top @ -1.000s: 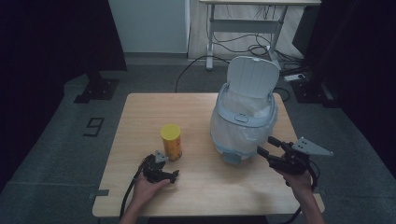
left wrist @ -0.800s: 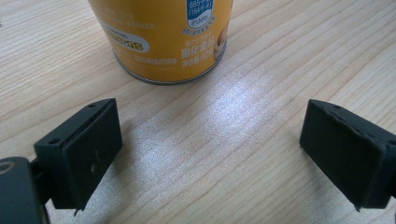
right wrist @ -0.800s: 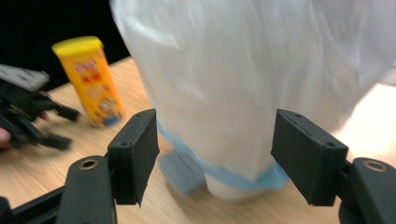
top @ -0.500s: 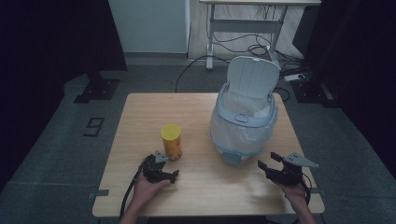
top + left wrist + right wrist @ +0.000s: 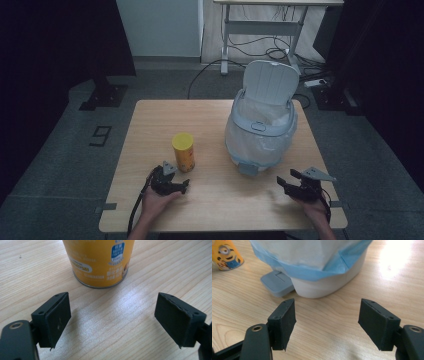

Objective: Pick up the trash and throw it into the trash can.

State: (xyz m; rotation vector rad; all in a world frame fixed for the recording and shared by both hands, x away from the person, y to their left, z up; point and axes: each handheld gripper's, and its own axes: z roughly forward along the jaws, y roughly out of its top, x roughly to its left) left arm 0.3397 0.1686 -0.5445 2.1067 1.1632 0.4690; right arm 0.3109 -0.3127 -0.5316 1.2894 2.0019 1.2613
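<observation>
The right gripper (image 5: 292, 186) is settling low by the bin (image 5: 260, 132), jaws spread; the left gripper (image 5: 176, 186), jaws narrowing around nothing, is facing the can (image 5: 183, 151) standing just ahead on the counter (image 5: 220, 200), likely about to grasp it.

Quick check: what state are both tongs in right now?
Left tongs: open, just been closing, nothing between; can ahead.
Right tongs: open, empty.

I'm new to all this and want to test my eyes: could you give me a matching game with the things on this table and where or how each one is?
Things:
1. yellow can
2. bin lid
3. grey pedal
4. left gripper

States:
a. standing up, open
b. at the bin's base
c. upright, left of the bin
d. jaws apart, nothing between them

Pairs: 1-c, 2-a, 3-b, 4-d
</observation>
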